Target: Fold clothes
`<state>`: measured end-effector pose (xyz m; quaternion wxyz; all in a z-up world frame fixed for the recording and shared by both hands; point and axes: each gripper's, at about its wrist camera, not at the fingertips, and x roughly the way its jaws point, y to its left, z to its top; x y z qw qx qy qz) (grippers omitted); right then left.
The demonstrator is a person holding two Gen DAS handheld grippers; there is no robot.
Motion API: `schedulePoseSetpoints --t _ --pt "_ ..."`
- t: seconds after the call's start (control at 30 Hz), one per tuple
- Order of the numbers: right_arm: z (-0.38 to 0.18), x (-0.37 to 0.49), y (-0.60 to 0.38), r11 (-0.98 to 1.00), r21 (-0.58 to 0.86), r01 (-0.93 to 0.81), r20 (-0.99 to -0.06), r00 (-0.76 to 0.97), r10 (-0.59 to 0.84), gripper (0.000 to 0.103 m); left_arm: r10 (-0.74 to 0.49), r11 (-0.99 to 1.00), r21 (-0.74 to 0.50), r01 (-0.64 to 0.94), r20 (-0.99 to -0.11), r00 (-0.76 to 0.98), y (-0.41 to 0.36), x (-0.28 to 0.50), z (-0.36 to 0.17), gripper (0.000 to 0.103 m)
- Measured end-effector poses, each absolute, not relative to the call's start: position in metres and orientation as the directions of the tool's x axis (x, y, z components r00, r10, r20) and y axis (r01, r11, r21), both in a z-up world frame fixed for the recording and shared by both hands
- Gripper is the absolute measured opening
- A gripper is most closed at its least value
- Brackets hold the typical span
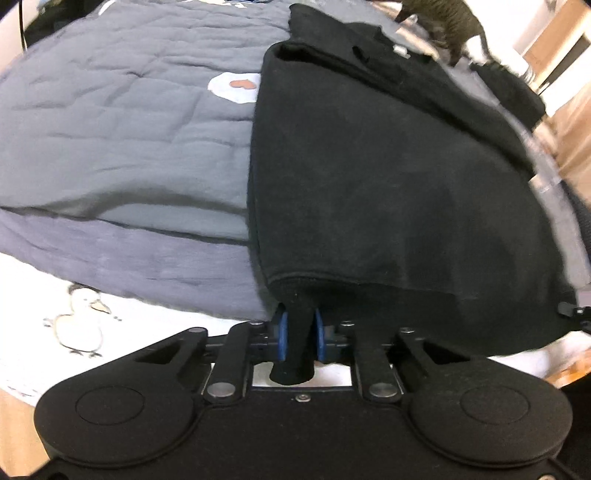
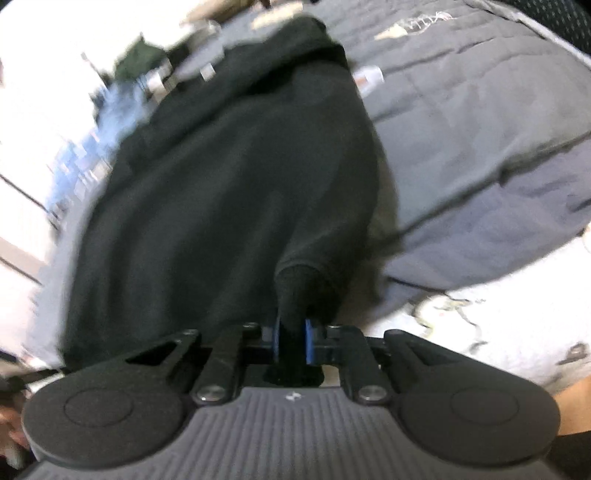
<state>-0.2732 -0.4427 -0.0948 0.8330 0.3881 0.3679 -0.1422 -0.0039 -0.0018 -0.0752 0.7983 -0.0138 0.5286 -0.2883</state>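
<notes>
In the left wrist view, the left gripper [image 1: 300, 334] had its jaws clamped on a bunched corner of the black garment [image 1: 388, 192], the blue pads [image 1: 282, 334] pressing the ribbed hem fabric from both sides while a short roll of cloth poked out behind them toward the camera. The garment spread away from the jaws across the right half of the bed, lying on the grey quilt [image 1: 122, 122], its left edge running straight up the picture. Beside that edge a white patch with a reddish mark [image 1: 236, 86] showed on the quilt. Below the quilt's near edge lay a white sheet with a duck drawing [image 1: 83, 321]. At the far top right a dark striped cat [image 1: 448, 22] stood near the bed's edge, blurred. Further dark clothing [image 1: 517, 96] lay beyond the garment, on the right.

In the right wrist view, the right gripper [image 2: 291, 341] likewise had its jaws closed tight on another bunched part of the black garment [image 2: 229, 177], the fabric squeezed between its blue pads [image 2: 309, 343]. The picture was blurred. The garment stretched up and away from the jaws, filling the middle, with the grey quilt [image 2: 480, 122] lying to its right and a white printed sheet [image 2: 498, 325] at the lower right.
</notes>
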Motion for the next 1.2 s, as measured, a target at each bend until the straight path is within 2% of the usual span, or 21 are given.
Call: schedulePoseSetpoints --t 0.17,0.37,0.47,0.77,1.2 --pt "-0.079 -0.282 -0.455 0.544 0.715 0.439 -0.569 0.818 0.088 0.011 -0.622 0.759 -0.471 0.449 -0.728 0.287 0.013 -0.004 -0.055 0.011" --pt "-0.066 -0.275 -0.480 0.400 0.840 0.368 -0.430 0.900 0.074 0.010 -0.709 0.704 -0.582 0.406 -0.611 0.353 0.021 0.012 -0.033 0.011" --pt "-0.054 -0.261 -0.498 0.379 0.860 0.341 -0.386 0.922 0.045 0.010 -0.724 0.690 -0.593 0.415 -0.561 0.403 0.005 0.032 -0.017 0.011" --pt "-0.041 -0.182 -0.571 0.377 0.843 0.383 -0.400 0.916 -0.036 0.010 -0.681 0.732 -0.530 0.427 -0.564 0.467 -0.077 0.126 0.014 0.011" --pt "-0.064 -0.059 -0.639 0.467 0.754 0.461 -0.470 0.876 -0.107 0.010 -0.617 0.785 -0.414 0.462 -0.599 0.511 -0.158 0.224 -0.004 0.011"
